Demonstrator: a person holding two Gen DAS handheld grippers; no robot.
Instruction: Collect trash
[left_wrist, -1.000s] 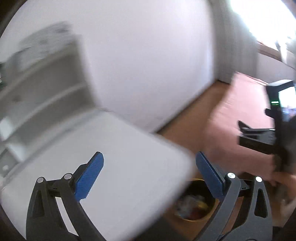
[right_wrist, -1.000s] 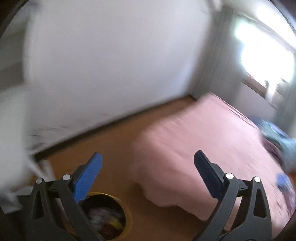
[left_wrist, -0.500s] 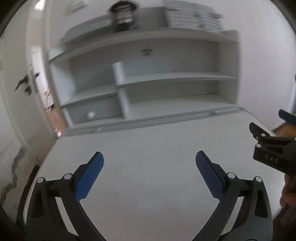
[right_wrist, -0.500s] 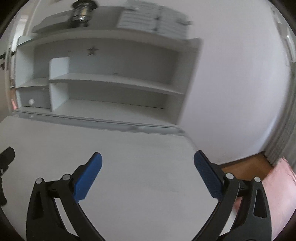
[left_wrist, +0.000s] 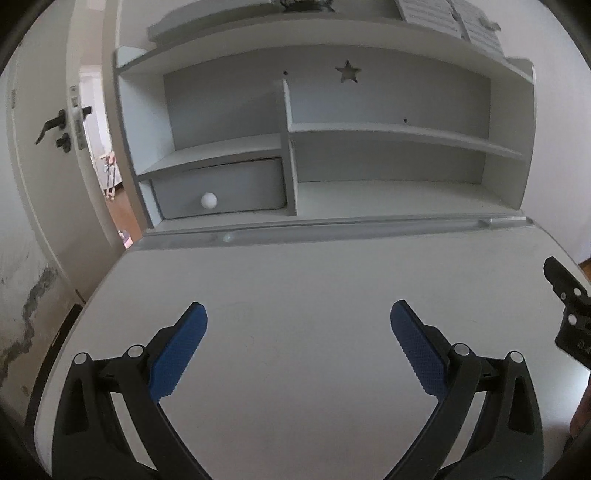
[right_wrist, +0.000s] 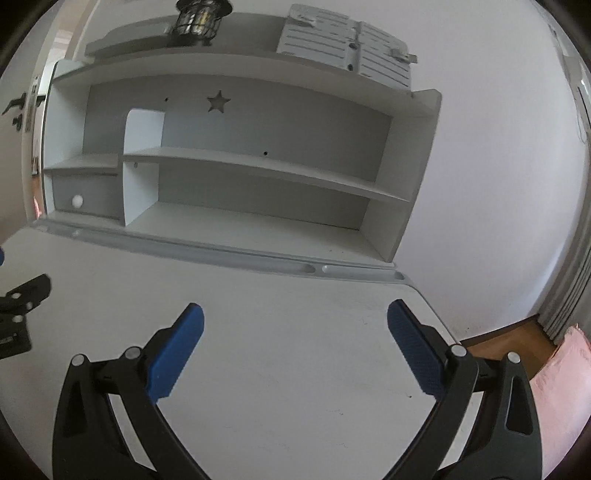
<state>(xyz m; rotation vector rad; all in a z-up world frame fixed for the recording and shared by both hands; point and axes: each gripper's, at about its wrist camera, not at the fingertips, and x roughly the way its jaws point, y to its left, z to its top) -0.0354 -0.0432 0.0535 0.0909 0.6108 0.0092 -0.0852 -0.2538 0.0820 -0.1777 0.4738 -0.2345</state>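
No trash shows in either view. My left gripper (left_wrist: 298, 317) hangs open over the bare white desk top (left_wrist: 295, 280), nothing between its blue pads (left_wrist: 177, 350). My right gripper (right_wrist: 294, 317) is open too, above the desk's right part (right_wrist: 295, 369), with empty blue pads (right_wrist: 173, 354). Part of the right gripper's black body (left_wrist: 569, 314) shows at the right edge of the left wrist view. The left gripper's black body (right_wrist: 18, 306) shows at the left edge of the right wrist view. The bin is out of view.
A white hutch with shelves (left_wrist: 369, 129) and a drawer with a round knob (left_wrist: 209, 199) stands at the desk's back. A lantern (right_wrist: 197, 14) sits on top. A door (left_wrist: 48, 147) stands to the left. Wooden floor (right_wrist: 509, 336) and pink bedding (right_wrist: 565, 373) lie to the right.
Both grippers swung from the floor, bed and yellow bin round to face the desk and hutch, then moved in a little closer. Both stayed open and empty.
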